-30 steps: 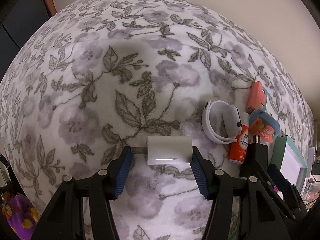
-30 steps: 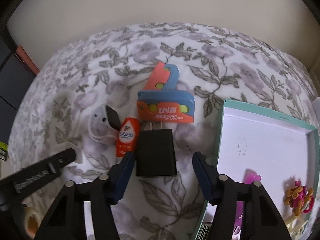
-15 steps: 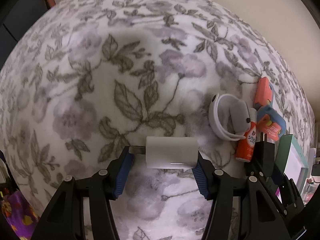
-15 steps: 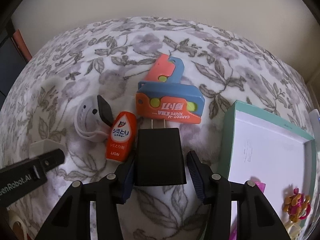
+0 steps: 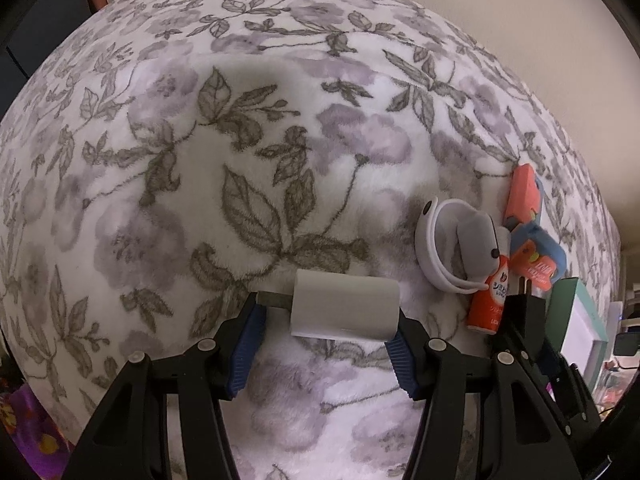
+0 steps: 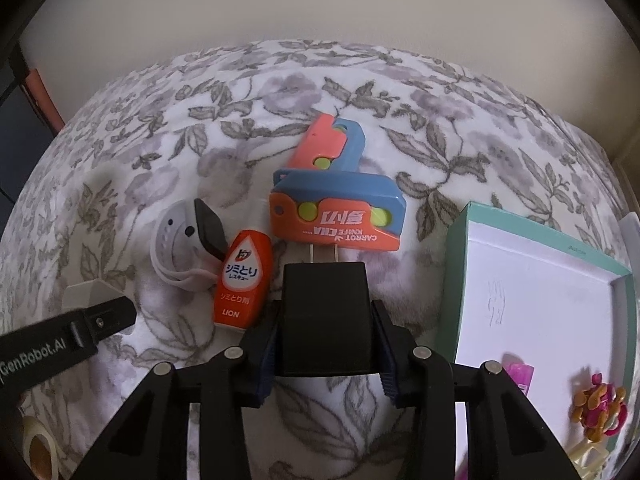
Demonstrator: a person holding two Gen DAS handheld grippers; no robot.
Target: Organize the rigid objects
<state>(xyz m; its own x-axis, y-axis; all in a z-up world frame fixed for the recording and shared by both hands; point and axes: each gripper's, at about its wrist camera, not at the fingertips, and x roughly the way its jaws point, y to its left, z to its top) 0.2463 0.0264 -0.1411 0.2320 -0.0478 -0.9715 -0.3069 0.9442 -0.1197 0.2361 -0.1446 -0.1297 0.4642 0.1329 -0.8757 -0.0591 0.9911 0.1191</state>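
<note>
Right gripper (image 6: 326, 350) has just closed on the black plug (image 6: 324, 316), prongs pointing far; left gripper (image 5: 326, 344) clamps a white plug (image 5: 346, 306) lying crosswise.

The orange bottle (image 6: 239, 285) reads "LION"; the toy knife (image 6: 336, 216), "CARROT KNIFE"; the left gripper (image 6: 60, 344), "GenRobot.AI".
</note>
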